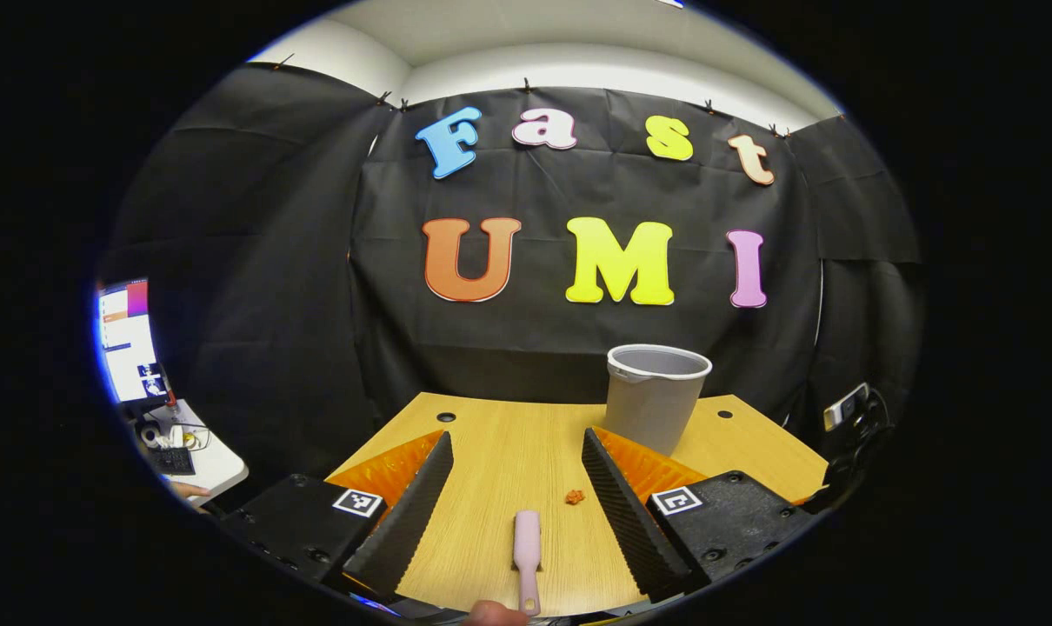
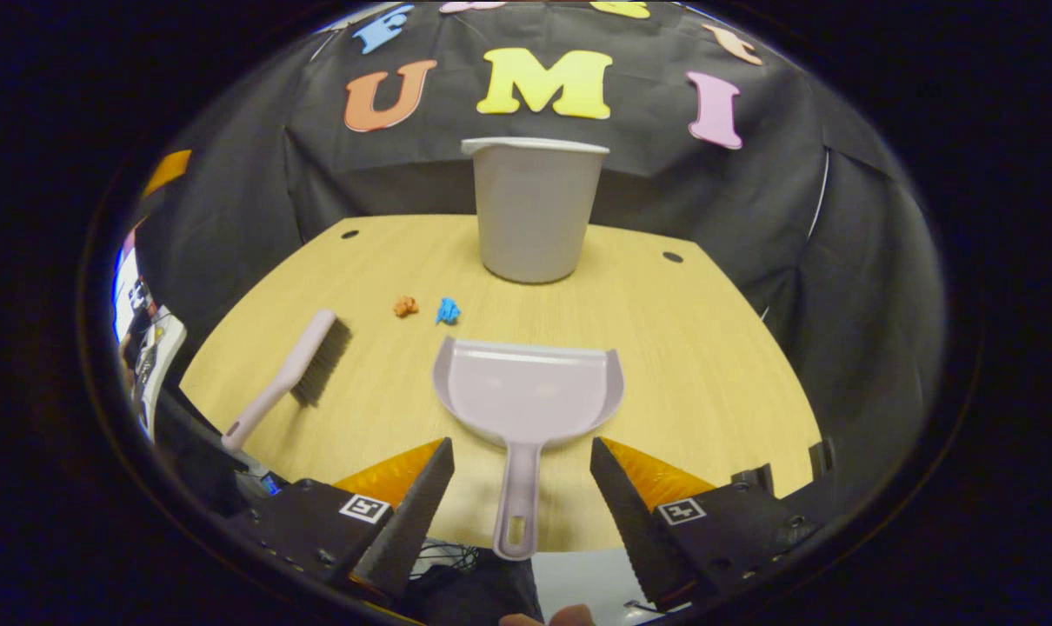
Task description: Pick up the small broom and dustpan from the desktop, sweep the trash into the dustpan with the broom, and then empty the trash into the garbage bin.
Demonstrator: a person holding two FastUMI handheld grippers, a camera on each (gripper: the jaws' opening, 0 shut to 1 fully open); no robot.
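Both views low at near table point(image 1: 491, 452) edge, facing bin point(image 1: 656, 391)

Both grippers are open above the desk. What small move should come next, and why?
Probably lower the right gripper and shut it on the dustpan handle: the handle already lies between its open fingers, untouched. The left gripper stands likewise over the broom.
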